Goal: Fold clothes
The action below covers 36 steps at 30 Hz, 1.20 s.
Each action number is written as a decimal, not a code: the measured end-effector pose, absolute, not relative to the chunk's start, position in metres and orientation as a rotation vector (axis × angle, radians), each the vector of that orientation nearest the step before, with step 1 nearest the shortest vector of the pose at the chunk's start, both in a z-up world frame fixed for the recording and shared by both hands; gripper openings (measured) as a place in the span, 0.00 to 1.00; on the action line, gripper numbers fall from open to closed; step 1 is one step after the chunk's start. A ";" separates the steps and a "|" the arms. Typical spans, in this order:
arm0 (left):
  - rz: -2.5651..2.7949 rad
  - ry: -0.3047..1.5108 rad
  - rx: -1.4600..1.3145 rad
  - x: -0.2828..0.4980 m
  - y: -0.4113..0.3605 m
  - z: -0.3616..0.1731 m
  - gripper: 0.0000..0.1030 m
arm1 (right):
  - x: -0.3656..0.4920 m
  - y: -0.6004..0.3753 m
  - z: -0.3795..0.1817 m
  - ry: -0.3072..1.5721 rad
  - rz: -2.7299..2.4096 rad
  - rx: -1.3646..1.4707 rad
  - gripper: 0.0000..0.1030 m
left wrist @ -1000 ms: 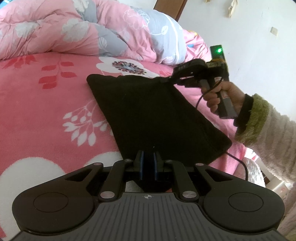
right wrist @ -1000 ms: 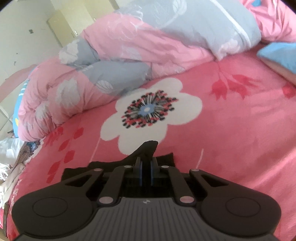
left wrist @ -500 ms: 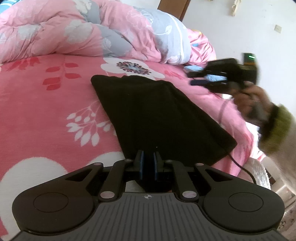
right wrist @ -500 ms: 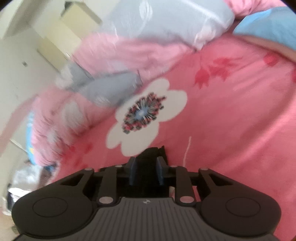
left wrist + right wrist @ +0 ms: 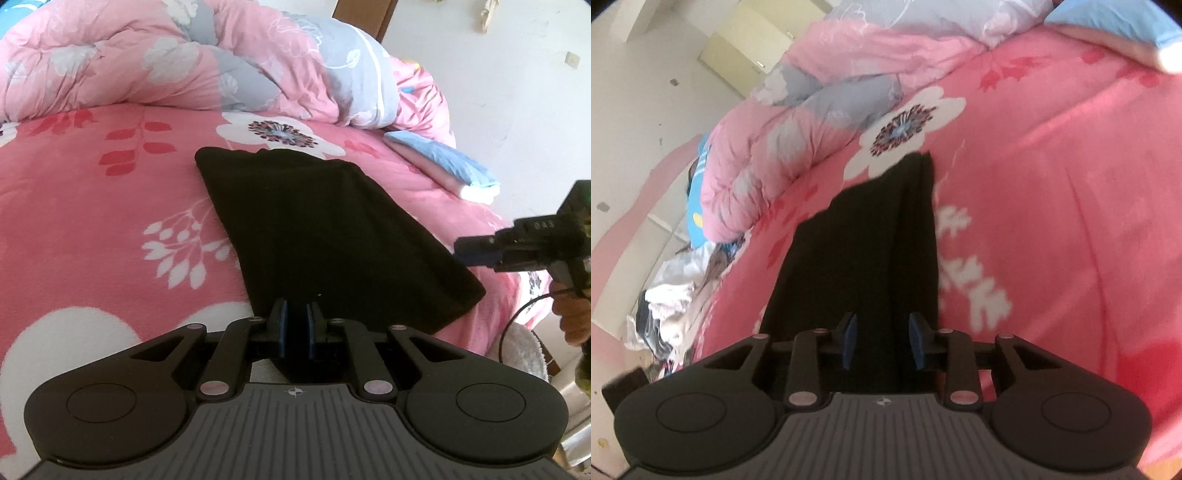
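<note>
A black garment (image 5: 314,229) lies folded flat on the pink flowered bed (image 5: 92,221), running away from me. My left gripper (image 5: 295,325) is shut on its near edge, and the cloth fills the narrow gap between the blue pads. My right gripper (image 5: 465,254), held by a hand (image 5: 572,314), hovers off the garment's right corner near the bed's edge. In the right wrist view that gripper (image 5: 882,338) has its jaws opening. The black garment (image 5: 864,251) shows below and beyond them, and the pads do not press on it.
A bunched pink and grey quilt (image 5: 184,62) lines the back of the bed. A blue and pink folded piece (image 5: 443,166) lies at the bed's right edge. A heap of clothes (image 5: 676,299) sits on the floor beside the bed. A cable (image 5: 517,317) hangs under the right gripper.
The right gripper let go of the garment's far corner, swung away to the bed's right edge and opened its jaws. The far corner now lies flat. The left gripper kept its grip.
</note>
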<state>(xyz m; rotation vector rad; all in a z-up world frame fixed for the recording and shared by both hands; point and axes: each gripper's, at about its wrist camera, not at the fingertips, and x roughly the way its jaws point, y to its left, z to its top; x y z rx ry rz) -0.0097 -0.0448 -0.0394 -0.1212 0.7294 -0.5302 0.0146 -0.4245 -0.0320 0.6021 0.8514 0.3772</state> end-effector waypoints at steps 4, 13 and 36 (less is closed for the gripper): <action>-0.518 0.728 -0.124 -0.011 -0.046 -0.040 0.10 | 0.008 -0.419 -0.032 0.853 0.392 0.563 0.32; -0.513 0.730 -0.120 -0.011 -0.046 -0.039 0.10 | -0.003 -0.402 -0.031 0.861 0.383 0.399 0.31; -0.509 0.724 -0.095 -0.016 -0.049 -0.035 0.10 | -0.017 -0.418 -0.021 0.773 0.321 0.425 0.03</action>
